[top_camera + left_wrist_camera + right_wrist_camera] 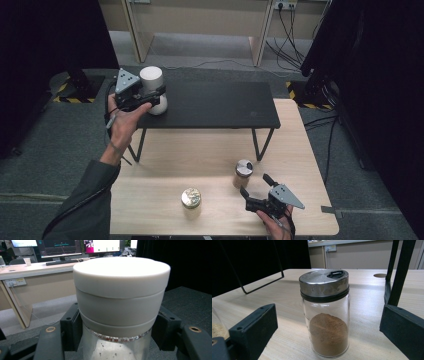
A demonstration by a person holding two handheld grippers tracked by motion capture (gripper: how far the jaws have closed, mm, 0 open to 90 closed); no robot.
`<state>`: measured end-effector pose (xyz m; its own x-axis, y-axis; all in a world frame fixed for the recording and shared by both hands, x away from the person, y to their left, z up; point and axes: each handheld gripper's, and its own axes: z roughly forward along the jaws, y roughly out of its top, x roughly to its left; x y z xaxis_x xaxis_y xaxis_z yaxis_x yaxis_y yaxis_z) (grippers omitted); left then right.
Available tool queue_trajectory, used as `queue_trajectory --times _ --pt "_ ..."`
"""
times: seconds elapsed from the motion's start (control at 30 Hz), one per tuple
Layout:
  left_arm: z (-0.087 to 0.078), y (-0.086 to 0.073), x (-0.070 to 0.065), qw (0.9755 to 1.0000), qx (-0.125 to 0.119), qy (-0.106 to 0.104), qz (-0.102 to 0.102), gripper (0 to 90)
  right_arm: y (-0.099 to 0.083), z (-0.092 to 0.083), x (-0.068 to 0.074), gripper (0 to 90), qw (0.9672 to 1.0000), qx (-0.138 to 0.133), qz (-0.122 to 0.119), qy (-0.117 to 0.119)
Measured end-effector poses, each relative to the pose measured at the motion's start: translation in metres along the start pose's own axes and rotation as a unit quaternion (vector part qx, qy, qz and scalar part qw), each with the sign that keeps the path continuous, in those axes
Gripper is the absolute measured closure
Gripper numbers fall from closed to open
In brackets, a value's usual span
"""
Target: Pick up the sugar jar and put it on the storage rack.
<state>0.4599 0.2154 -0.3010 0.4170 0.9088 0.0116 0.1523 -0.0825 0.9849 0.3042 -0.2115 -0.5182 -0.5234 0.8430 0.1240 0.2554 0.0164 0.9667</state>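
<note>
The person's left arm reaches forward to the near left corner of the black shelf [215, 102], where the left gripper [154, 96] is clamped level around a white-lidded jar [152, 86] standing on it. That jar's base is cut off in the left gripper view. The right gripper [254, 184] rests low over the wooden table [295, 150], jaws spread wide and apart from the spice jar [243, 173] of brown powder standing between them.

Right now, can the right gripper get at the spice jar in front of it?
Probably yes. The right gripper is open, its jaws standing wide on either side of the spice jar without touching it. The tabletop between them is bare; the gold-lidded jar stands off to the side.
</note>
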Motion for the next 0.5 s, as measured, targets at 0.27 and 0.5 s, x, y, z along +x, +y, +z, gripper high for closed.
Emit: queue_trajectory --times 0.27,0.5 --pt "-0.0027 0.0020 0.0001 0.9997 -0.022 0.009 -0.008 26.4 0.0000 -0.0001 0.0002 1.8 1.0000 0.000 0.000 0.000" --pt "-0.0057 0.0076 -0.0030 0.9999 -0.010 0.003 -0.014 8.0 0.0000 -0.0001 0.0005 1.8 1.0000 0.000 0.000 0.001"
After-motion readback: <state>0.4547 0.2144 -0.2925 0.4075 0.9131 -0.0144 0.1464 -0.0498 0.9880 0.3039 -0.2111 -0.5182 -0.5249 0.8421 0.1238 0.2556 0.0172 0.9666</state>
